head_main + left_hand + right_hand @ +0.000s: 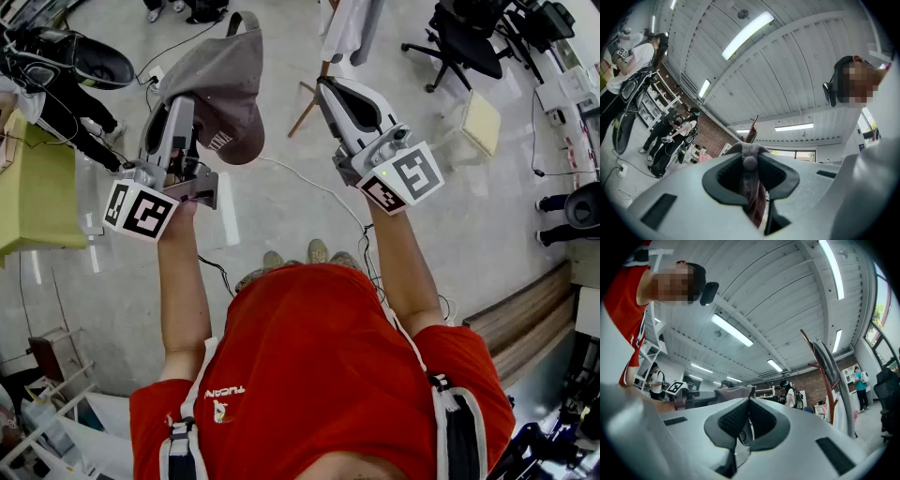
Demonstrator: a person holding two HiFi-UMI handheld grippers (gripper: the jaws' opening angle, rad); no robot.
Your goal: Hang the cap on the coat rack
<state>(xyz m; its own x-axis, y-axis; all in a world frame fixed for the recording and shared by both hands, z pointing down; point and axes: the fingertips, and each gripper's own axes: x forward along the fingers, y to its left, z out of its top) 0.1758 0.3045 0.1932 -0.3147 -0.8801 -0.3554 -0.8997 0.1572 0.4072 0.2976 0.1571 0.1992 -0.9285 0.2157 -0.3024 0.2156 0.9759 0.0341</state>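
the cap [225, 75] is held aloft, draped over the tip of the left gripper [750, 151], whose jaws are clamped on a fold of the cap's crown; the fabric and the small top button [750, 162] are seen pinched between the pads. the right gripper [749, 401] is raised beside it, well apart from the cap, with its jaws together and nothing between them. the coat rack [829, 397], a dark wooden stand with a garment already hung on it, is seen ahead in the right gripper view, and one tip of it shows just past the left jaws

the cap is judged to be light and soft: the crown is expected to sag and fold under its own weight, while the brim is probably stiffer and keeps its shape. it is neither fragile nor slippery, so a modest pinch on the cloth should be enough. the crown grip leaves the hollow of the cap and the rear strap [242, 19] free, either of which could be dropped over a peg; a hold on the brim would probably give steadier control
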